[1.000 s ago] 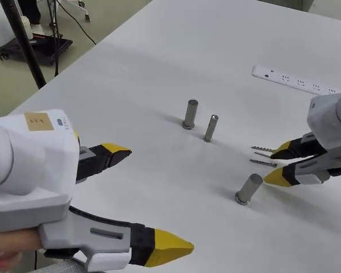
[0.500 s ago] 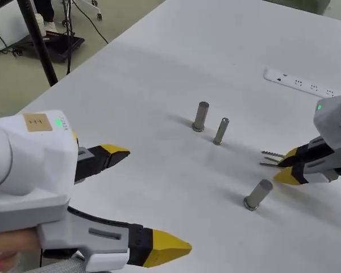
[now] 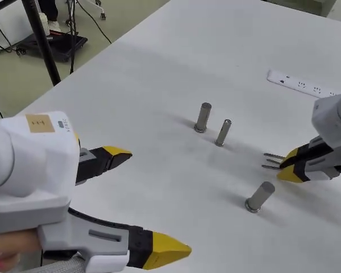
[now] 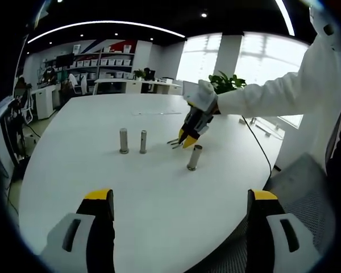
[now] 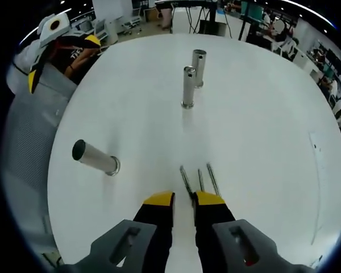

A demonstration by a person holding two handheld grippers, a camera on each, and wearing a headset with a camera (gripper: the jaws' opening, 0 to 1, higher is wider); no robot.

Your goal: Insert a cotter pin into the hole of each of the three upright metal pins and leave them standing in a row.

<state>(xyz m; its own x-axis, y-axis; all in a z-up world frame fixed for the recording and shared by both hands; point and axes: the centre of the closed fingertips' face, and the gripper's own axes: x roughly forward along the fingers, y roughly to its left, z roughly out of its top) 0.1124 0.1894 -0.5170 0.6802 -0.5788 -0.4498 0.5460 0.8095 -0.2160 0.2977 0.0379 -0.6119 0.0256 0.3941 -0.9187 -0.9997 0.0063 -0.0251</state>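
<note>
Tabletop [image 3: 159, 74] lay bare toward its left edge. Left gripper [image 3: 157, 201] gaped wide, empty. Right gripper [image 3: 287, 169], jaws nearly closed, touched the cotter pins [image 3: 271, 161]; whether it gripped them was unclear. Three metal pins [image 3: 223, 132] stood between the grippers, a power strip [image 3: 301, 84] beyond.

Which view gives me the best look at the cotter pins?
Right gripper view: the three cotter pins lie close ahead, each distinct. The head view shows them small and bunched together; the left gripper view shows them tiny and distant.

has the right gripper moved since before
Yes. The right gripper has drawn its jaws together around the ends of the cotter pins, the lower one pulling away from the nearest metal pin.
</note>
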